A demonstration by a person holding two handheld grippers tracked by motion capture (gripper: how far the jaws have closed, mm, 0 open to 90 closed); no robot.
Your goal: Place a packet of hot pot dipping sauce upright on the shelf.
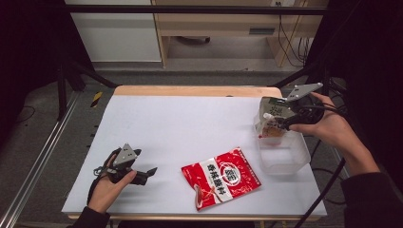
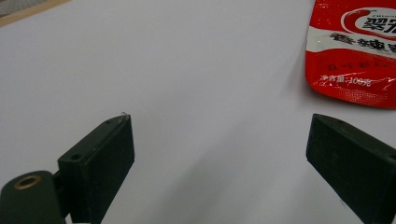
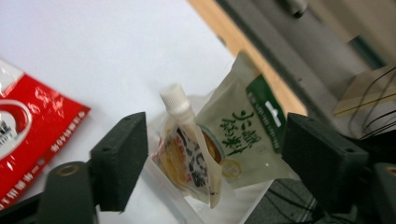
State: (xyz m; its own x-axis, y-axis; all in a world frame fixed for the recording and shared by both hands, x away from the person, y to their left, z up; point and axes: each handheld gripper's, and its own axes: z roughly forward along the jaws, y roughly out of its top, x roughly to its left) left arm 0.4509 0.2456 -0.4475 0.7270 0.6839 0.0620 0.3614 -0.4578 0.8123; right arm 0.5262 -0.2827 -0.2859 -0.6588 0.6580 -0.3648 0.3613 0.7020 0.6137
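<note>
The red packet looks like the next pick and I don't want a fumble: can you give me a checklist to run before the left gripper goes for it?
1. Left gripper jaws open: ok, wide apart in the left gripper view, nothing between them.
2. Red packet free to grab: ok, flat on the table, nothing on it.
3. Path from left gripper to packet: ok, bare table between them.
4. Clear container has room: cannot tell; two pouches stand in it at its far end.
5. Right gripper out of the way: not ok, it sits at the container with jaws either side of the pouches.
6. Right gripper holding a pouch: ok, jaws open, not clamped.
</note>
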